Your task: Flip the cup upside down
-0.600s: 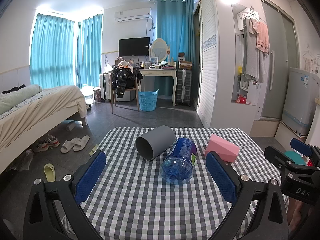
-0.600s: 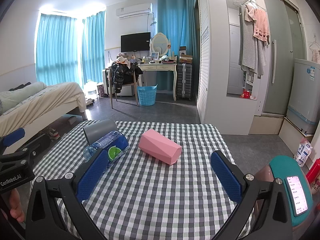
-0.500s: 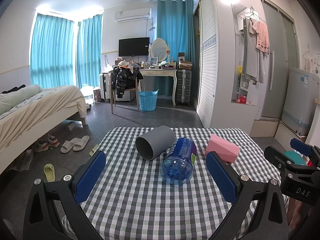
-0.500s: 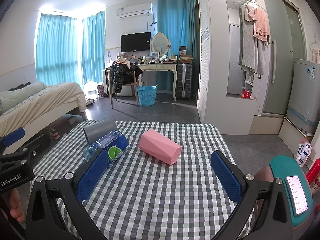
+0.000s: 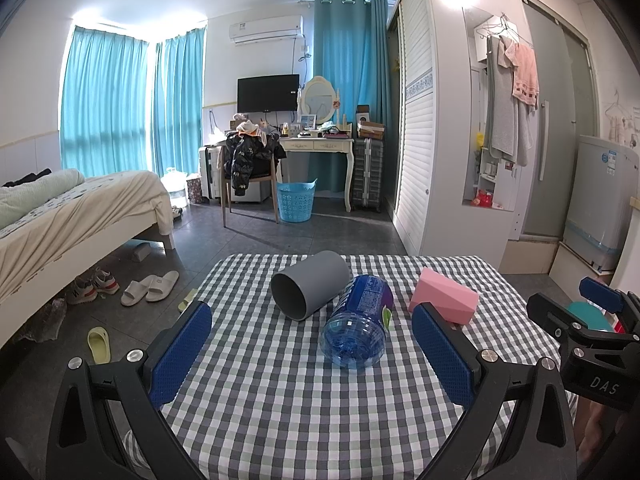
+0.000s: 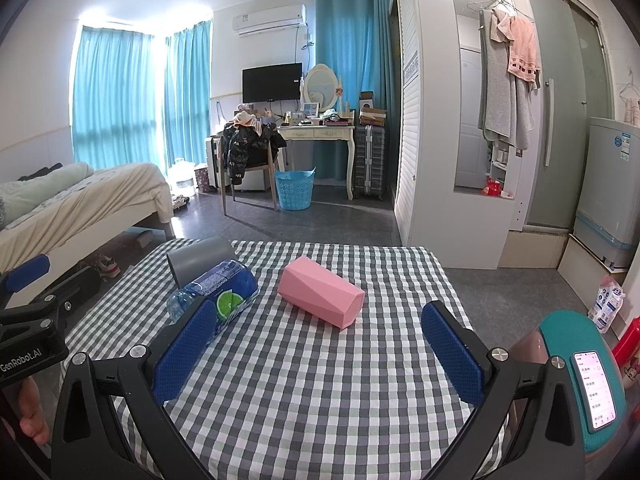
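Observation:
A grey cup lies on its side on the checked table, its open mouth facing me; in the right wrist view it lies at the far left. A pink faceted cup also lies on its side to the right. A blue plastic bottle lies between them, touching the grey cup. My left gripper is open and empty, short of the bottle. My right gripper is open and empty, short of the pink cup.
The table's far edge drops to a tiled floor. A teal stool with a phone stands at the table's right. A bed is at the left, and a wardrobe stands at the right.

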`<state>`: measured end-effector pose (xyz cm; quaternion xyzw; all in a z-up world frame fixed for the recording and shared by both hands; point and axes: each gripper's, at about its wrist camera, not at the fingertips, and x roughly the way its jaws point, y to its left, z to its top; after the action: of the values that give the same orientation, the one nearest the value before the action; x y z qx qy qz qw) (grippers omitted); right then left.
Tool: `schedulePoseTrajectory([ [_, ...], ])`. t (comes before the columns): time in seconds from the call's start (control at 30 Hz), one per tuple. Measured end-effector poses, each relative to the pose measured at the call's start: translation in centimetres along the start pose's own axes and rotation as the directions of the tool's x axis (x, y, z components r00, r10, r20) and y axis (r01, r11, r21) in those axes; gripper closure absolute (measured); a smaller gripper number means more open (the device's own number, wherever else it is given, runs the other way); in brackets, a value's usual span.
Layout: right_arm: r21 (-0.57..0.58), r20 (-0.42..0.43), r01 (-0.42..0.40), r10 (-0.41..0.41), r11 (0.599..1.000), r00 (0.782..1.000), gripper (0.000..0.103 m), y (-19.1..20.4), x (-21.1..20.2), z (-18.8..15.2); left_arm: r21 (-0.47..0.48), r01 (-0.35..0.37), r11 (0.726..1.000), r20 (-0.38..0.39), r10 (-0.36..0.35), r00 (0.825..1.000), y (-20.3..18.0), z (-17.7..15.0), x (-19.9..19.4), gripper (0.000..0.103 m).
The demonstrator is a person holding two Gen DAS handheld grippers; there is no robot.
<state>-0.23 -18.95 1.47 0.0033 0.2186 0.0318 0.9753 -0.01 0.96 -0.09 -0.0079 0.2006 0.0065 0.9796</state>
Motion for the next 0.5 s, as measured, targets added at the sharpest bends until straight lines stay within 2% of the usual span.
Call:
schedulePoseTrajectory([
  [0.5, -0.005, -0.001, -0.003, 0.003, 1.000, 1.000, 0.000, 0.47, 0.26, -0.51, 0.000, -0.001, 1.000, -0.001, 0.001, 1.000, 0.07, 0.02, 0.01, 0.000],
])
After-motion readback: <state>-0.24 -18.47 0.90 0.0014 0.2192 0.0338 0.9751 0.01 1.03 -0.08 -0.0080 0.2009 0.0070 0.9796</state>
